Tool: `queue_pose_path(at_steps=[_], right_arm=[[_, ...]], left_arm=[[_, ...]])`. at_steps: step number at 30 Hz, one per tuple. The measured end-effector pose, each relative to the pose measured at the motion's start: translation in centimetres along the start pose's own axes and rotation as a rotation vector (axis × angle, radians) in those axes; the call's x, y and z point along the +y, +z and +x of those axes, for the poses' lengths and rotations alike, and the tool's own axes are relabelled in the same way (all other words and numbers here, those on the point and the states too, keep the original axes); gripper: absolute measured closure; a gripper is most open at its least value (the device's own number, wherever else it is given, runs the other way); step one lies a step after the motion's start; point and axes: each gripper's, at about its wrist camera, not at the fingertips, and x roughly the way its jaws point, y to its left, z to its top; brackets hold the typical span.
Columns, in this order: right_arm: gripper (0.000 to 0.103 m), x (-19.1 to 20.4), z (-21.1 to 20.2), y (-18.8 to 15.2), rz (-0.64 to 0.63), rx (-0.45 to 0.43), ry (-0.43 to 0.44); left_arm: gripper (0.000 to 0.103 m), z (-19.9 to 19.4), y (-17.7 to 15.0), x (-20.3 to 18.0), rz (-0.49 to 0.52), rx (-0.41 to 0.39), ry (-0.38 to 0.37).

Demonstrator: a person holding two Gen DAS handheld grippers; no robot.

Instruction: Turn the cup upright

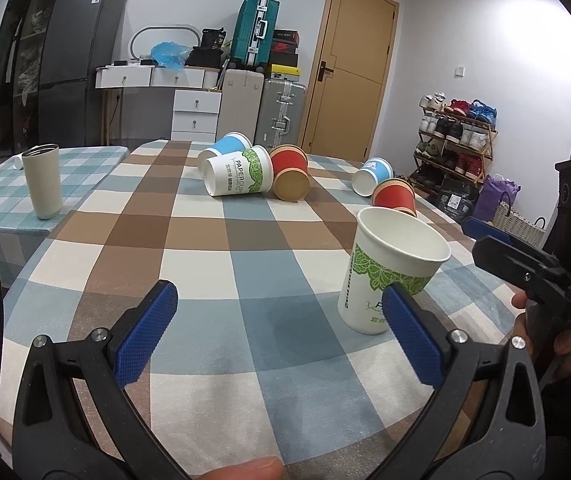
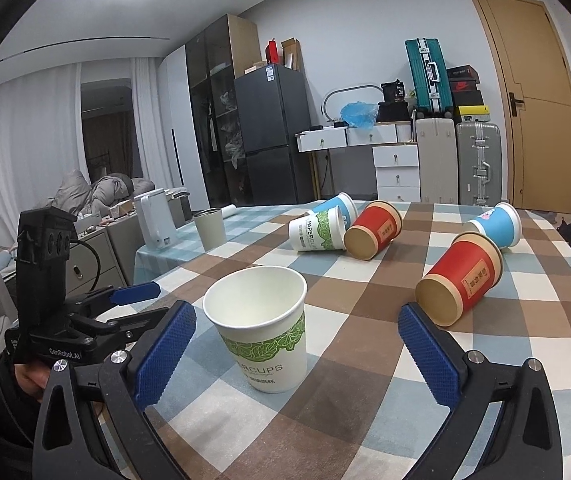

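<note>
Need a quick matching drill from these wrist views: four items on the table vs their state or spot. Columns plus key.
1. nearest white-green cup
2. nearest red cup
3. beige tumbler
4. far white-green cup

A. on its side, touching a blue cup and a red cup
B. upright on the teal-checked cloth
C. upright between the open right gripper fingers
D. on its side, base toward the right wrist camera

Pairs: 1-C, 2-D, 3-B, 4-A

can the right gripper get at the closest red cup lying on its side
Probably yes. The right gripper is open and empty, and the red cup lies just beyond its right finger, with bare tablecloth between. The upright white cup stands off to the left.
</note>
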Motion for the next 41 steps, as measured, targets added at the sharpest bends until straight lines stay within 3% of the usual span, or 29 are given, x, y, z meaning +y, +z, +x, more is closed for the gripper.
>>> queue_pose_path(at_steps=[41], right_arm=[[0.0, 0.0, 0.29, -0.22, 0.0, 0.01, 0.006]], left_arm=[[0.001, 0.06, 0.07, -0.32, 0.013, -0.006, 0.004]])
